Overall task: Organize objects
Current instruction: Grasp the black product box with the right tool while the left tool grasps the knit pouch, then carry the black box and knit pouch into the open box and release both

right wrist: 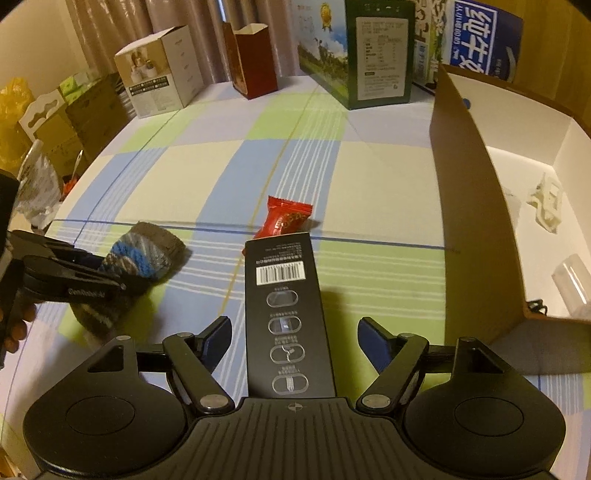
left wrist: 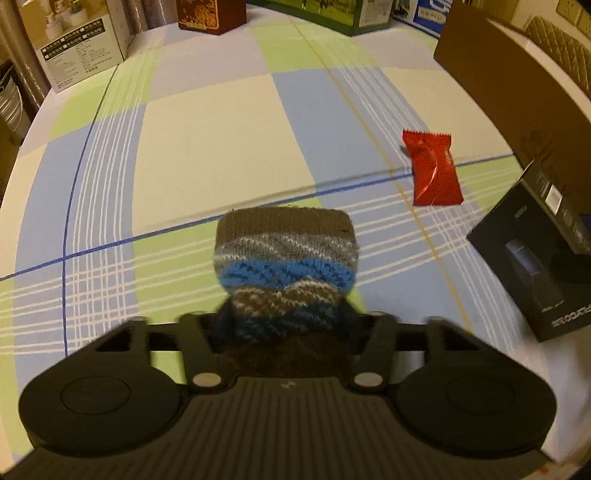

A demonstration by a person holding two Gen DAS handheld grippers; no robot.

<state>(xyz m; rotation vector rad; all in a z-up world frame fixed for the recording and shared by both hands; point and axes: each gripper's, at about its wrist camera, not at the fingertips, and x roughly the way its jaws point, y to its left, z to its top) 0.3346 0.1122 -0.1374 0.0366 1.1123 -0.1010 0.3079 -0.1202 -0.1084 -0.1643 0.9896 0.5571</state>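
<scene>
Left gripper (left wrist: 284, 314) clamped on striped sock (left wrist: 286, 258) just above checked table (left wrist: 207, 147), right gripper (right wrist: 295, 339) with jaws spread — black box (right wrist: 286, 306) between them, untouched by either, red packet (right wrist: 286, 219) mid-table, open carton (right wrist: 476, 206) at right edge.

We see open checked cloth (left wrist: 207, 147) mid-frame; red packet (left wrist: 433, 168), black box (left wrist: 532, 258), brown carton wall (right wrist: 476, 206) crowd right side.

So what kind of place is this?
Probably a home room: a table with a plaid cloth, curtains behind, and product boxes stacked round the edge, plus a sock being sorted.
</scene>
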